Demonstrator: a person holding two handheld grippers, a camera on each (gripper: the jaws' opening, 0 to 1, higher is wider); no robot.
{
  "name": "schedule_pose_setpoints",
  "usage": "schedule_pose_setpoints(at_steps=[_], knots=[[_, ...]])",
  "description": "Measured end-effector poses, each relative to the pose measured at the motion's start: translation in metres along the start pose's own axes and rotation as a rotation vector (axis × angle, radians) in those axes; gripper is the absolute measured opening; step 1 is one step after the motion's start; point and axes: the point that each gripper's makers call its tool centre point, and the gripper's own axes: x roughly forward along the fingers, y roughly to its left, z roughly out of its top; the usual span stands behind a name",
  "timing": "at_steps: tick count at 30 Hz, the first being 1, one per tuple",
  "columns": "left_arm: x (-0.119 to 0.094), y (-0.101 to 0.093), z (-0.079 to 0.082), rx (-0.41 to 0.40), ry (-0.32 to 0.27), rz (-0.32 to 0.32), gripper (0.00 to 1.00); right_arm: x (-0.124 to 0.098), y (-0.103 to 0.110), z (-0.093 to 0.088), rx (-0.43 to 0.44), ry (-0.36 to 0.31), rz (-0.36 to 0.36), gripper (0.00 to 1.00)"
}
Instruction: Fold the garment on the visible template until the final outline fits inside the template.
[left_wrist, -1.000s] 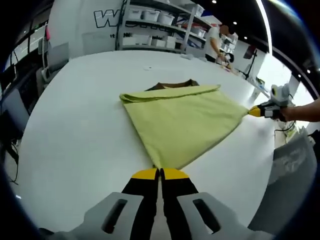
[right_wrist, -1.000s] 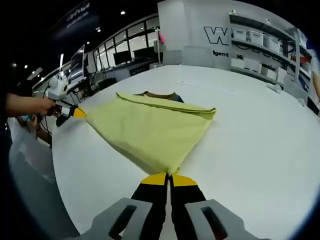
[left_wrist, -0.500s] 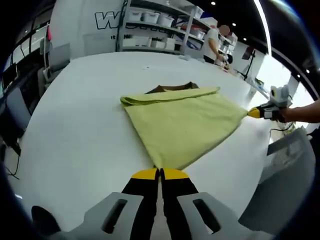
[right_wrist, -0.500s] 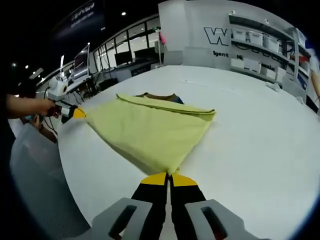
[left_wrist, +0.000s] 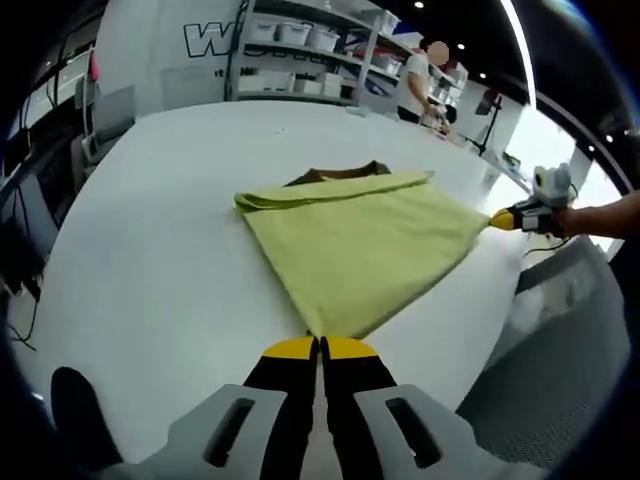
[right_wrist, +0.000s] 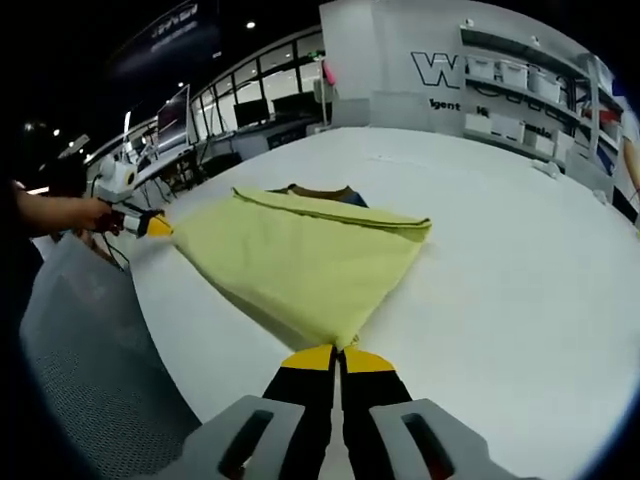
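Left gripper (left_wrist: 320, 345) clamped tight on one corner of the garment (left_wrist: 358, 247); right gripper (right_wrist: 340, 355) likewise pinching the opposite corner, jaws together. Yellow-green cloth stretched flat between them on the white table (left_wrist: 150, 260), covering a brown template (left_wrist: 340, 173) at its far folded edge.

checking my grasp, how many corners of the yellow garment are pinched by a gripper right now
2. The left gripper is shut on the near corner of the yellow garment, and the right gripper is shut on the far right corner.
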Motion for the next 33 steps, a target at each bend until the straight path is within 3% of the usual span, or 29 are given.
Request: schedule_pose_setpoints(at_steps=[13, 18, 21, 33], knots=[[-0.008, -0.007, -0.005, 0.026, -0.009, 0.005, 0.02, -0.008, 0.009, -0.007, -0.03, 0.014, 0.003, 0.0], [-0.01, -0.002, -0.003, 0.067, 0.006, 0.022, 0.05, -0.014, 0.007, -0.001, -0.049, -0.004, -0.006, 0.01], [-0.014, 0.0, 0.008, 0.073, -0.023, 0.026, 0.11, -0.016, 0.002, 0.006, -0.072, -0.033, -0.029, 0.05], [-0.01, 0.009, 0.044, 0.153, -0.072, 0.057, 0.13, -0.015, -0.007, 0.027, -0.147, -0.069, -0.054, 0.11]])
